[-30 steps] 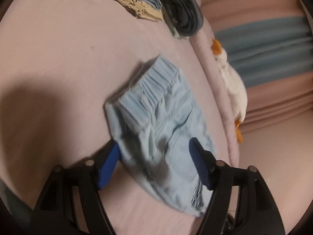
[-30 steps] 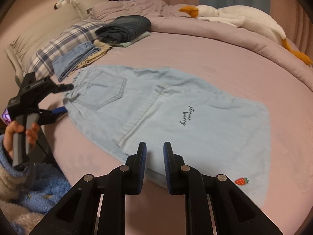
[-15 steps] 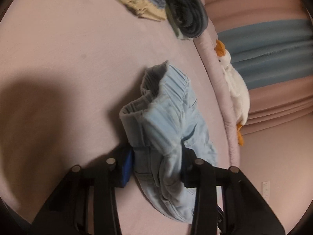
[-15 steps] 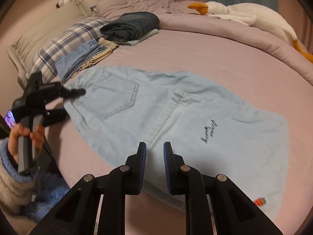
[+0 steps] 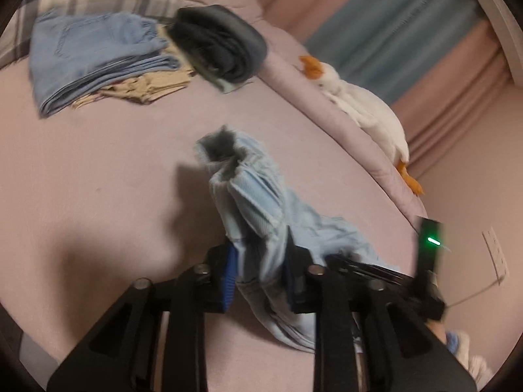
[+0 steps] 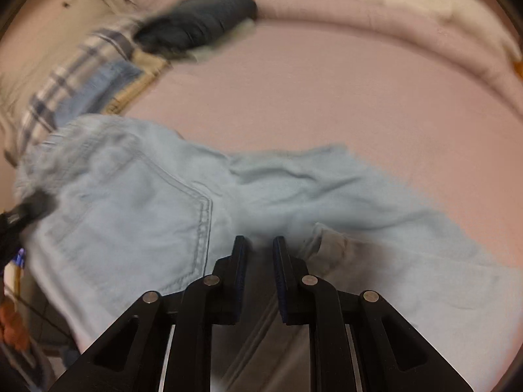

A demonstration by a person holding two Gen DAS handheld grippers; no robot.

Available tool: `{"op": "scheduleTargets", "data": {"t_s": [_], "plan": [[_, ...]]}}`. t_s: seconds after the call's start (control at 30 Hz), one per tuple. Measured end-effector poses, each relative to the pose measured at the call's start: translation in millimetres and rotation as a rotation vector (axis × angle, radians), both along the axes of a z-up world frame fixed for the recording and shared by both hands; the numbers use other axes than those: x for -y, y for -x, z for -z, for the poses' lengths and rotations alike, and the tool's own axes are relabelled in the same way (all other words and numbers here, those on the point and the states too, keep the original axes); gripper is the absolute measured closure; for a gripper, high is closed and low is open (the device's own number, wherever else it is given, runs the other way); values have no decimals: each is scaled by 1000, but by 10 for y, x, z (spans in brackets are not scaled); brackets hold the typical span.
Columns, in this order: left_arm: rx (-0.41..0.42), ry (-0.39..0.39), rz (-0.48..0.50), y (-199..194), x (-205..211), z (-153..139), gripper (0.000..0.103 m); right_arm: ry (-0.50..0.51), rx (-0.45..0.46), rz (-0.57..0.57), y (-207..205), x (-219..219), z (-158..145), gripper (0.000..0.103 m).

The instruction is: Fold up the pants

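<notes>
- Gripping the bunched waistband, the left tongs (image 5: 260, 266) are clenched on the pale blue pants (image 5: 251, 202) at lower centre of the left view, lifting it off the bed (image 5: 98, 163).
- Lower centre of the right view, the right tongs (image 6: 258, 245) sit nearly closed over the trouser seat; whether they pinch cloth, I cannot tell.
- Judged step: the first fold; next, carry the waistband across, aligned.
- Upper left, folded clothes (image 5: 98, 55) lie well apart; upper right, a plush goose (image 5: 362, 107) sits clear.
</notes>
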State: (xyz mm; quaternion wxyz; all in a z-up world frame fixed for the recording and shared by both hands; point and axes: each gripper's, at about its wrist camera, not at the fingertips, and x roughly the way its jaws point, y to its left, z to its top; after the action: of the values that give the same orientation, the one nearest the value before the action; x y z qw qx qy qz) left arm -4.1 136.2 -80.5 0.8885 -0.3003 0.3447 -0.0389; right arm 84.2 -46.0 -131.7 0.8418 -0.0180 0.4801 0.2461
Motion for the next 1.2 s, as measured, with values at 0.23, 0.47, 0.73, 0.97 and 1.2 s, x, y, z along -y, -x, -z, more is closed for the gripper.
{"op": "scheduleTargets", "data": {"t_s": [0.23, 0.47, 0.73, 0.97, 1.2], "plan": [[2, 30, 18, -22, -61, 23, 84, -4, -25, -55, 318, 51, -180, 87], [11, 26, 64, -67, 89, -62, 89, 32, -47, -229, 826, -160, -12, 86], [96, -82, 190, -142, 507, -379, 91, -181, -24, -104, 813, 243, -337, 84], [121, -182, 361, -222, 1133, -434, 91, -695, -171, 152, 697, 1296, -125, 48], [30, -310, 515, -316, 1767, -51, 90, -1207, -359, 263, 682, 1684, 393, 48]]}}
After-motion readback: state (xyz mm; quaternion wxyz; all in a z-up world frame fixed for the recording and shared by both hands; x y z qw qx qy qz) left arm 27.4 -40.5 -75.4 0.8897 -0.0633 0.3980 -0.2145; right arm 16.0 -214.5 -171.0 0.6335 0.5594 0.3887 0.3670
